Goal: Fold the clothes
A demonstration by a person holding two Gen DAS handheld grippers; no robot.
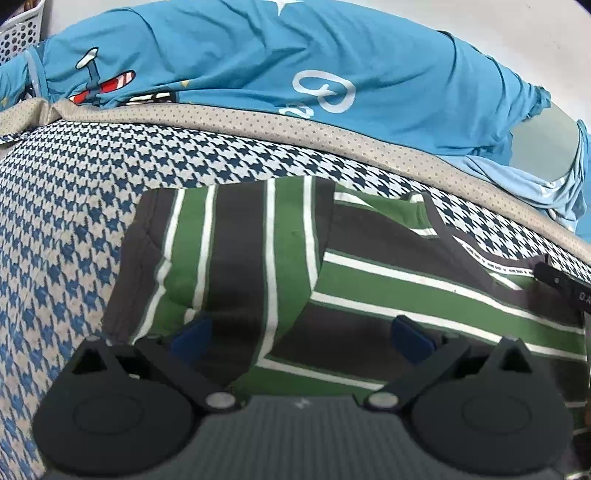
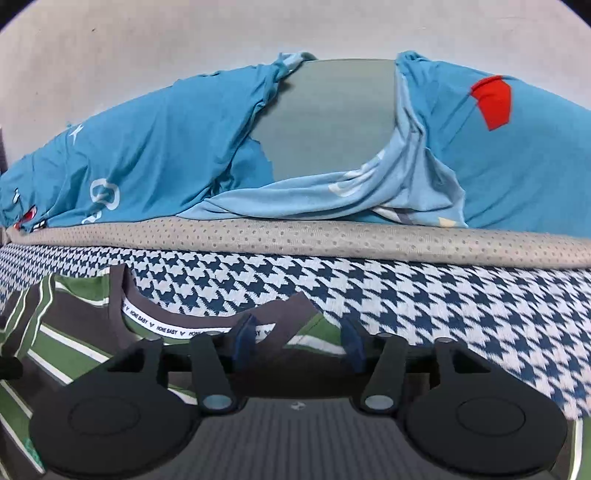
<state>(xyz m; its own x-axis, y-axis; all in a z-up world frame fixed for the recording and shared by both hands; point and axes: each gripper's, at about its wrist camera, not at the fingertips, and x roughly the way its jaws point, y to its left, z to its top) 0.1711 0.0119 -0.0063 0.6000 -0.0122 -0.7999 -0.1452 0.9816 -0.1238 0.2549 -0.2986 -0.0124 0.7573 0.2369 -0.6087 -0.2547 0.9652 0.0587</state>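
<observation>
**Folding a striped shirt on the houndstooth cover**

Lying flat on the blue-and-white houndstooth cover (image 1: 66, 229), the green, grey and white striped shirt (image 1: 388, 280) has one sleeve (image 1: 229, 251) turned in across its body, so the sleeve's stripes run crosswise to the body's stripes. The left tool (image 1: 301, 334) hangs low over that folded part with its blue-padded fingers (image 1: 192, 334) spread wide, one over the sleeve and one over the body; nothing is between them.

The right tool (image 2: 298, 341) sits at the shirt's neckline (image 2: 177, 325), where white tape printed with small letters lines the grey collar band. Its fingers (image 2: 243, 341) stand partly apart, narrower than the left pair, with the collar's end lying between them; whether they press the cloth I cannot tell. From the left wrist view, a black part of it shows at the shirt's right side.

Along the cover's far edge runs a beige dotted border (image 2: 295, 236). Beyond it lies a rumpled bright blue cloth (image 1: 258, 55) with cartoon prints and white letters, bunched around a grey panel (image 2: 332, 114). A white perforated basket (image 1: 22, 29) stands at the far left corner.
</observation>
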